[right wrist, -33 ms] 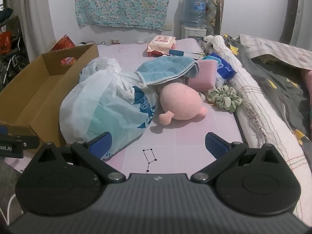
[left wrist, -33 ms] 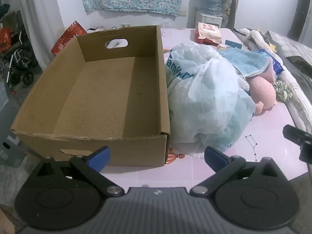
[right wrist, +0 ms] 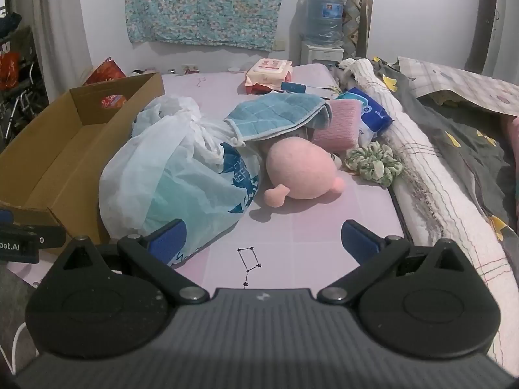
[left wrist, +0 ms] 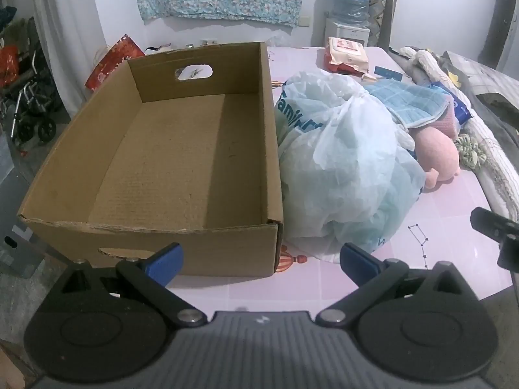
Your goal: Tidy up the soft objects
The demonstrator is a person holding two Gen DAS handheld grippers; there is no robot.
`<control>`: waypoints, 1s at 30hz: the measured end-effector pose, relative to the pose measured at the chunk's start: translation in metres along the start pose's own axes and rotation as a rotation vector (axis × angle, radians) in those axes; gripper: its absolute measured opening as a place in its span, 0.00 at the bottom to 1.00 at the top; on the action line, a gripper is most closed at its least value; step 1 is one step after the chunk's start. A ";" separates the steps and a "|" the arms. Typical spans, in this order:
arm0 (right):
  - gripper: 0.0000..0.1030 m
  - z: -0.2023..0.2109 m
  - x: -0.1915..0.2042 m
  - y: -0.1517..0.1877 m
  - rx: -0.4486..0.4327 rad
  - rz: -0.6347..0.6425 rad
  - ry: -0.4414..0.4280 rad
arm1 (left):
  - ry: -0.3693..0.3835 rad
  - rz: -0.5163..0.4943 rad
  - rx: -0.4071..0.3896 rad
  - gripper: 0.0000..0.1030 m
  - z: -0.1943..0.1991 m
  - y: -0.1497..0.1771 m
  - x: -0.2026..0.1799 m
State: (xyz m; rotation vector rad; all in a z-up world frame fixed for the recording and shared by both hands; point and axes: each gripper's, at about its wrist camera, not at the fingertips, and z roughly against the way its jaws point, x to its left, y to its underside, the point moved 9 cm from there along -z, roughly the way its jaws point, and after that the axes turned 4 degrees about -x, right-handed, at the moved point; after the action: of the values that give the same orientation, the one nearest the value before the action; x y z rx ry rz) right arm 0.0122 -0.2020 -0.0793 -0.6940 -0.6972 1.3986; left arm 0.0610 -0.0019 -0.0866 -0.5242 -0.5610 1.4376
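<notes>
An empty cardboard box (left wrist: pixel 181 162) stands on the pink mat, also at the left of the right wrist view (right wrist: pixel 42 175). Right of it lies a stuffed white-and-teal plastic bag (left wrist: pixel 343 168) (right wrist: pixel 175 175). Behind it are a blue quilted cloth (right wrist: pixel 275 116), a pink plush toy (right wrist: pixel 298 171), a pink knitted piece (right wrist: pixel 337 123) and a green scrunchie (right wrist: pixel 373 162). My left gripper (left wrist: pixel 261 259) is open and empty before the box's near corner. My right gripper (right wrist: pixel 262 240) is open and empty over the mat, in front of the bag and plush.
A wet-wipes pack (right wrist: pixel 269 71) and a blue tissue pack (right wrist: pixel 373 113) lie at the back. A rolled white blanket (right wrist: pixel 431 188) and grey bedding (right wrist: pixel 470 136) border the right side. A water dispenser (right wrist: pixel 324 29) stands by the wall. A stroller (left wrist: pixel 29 110) is on the floor left.
</notes>
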 end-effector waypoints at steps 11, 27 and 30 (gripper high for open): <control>0.99 0.000 0.003 -0.002 -0.001 -0.003 0.000 | 0.001 0.005 0.000 1.00 0.000 0.000 0.002; 0.99 -0.001 0.003 -0.002 0.000 -0.003 -0.002 | 0.001 0.006 0.000 1.00 0.000 0.001 0.002; 0.99 -0.001 0.002 -0.001 0.001 -0.002 -0.002 | 0.000 0.007 0.001 1.00 0.000 0.001 0.003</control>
State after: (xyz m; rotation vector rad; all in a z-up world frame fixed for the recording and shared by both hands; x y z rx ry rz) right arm 0.0136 -0.1998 -0.0793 -0.6908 -0.6984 1.3977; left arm 0.0610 0.0010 -0.0871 -0.5261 -0.5587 1.4442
